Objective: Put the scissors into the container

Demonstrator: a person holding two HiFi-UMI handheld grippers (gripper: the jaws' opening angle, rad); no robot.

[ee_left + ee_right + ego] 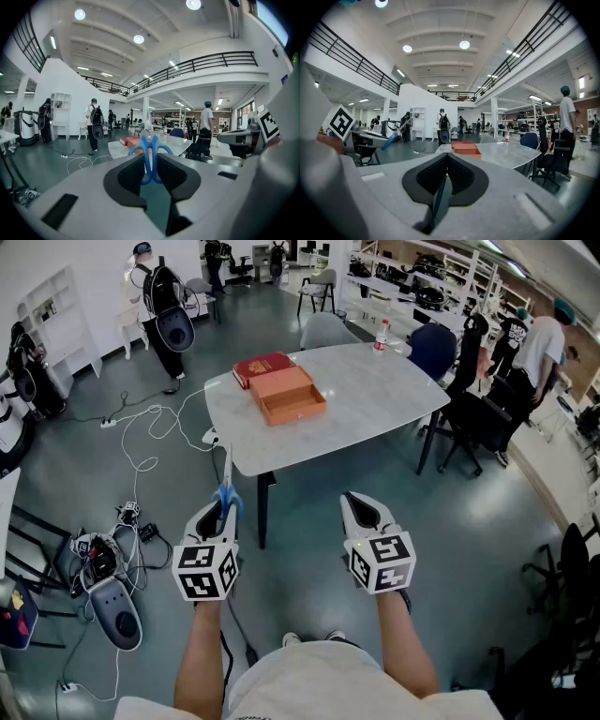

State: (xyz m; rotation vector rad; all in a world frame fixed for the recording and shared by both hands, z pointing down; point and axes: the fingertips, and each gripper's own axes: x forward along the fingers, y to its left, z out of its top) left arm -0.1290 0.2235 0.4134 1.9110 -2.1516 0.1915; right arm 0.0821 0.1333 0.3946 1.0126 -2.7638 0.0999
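The scissors (227,491) have blue handles and pale blades that point forward, away from me. My left gripper (223,509) is shut on their handles; in the left gripper view the blue loops (151,151) stand upright between the dark pads. The container, an open orange box (293,401), lies near the left end of the white table (375,399), well ahead of both grippers. It also shows far off as the orange box (465,148) in the right gripper view. My right gripper (362,507) hangs level with the left one, shut with nothing in it.
A red book (262,367) lies just behind the box, and a bottle (381,335) stands at the table's far edge. Chairs (469,418) crowd the table's right side. Cables (150,442) and a device (112,610) lie on the floor at left. People stand at the back.
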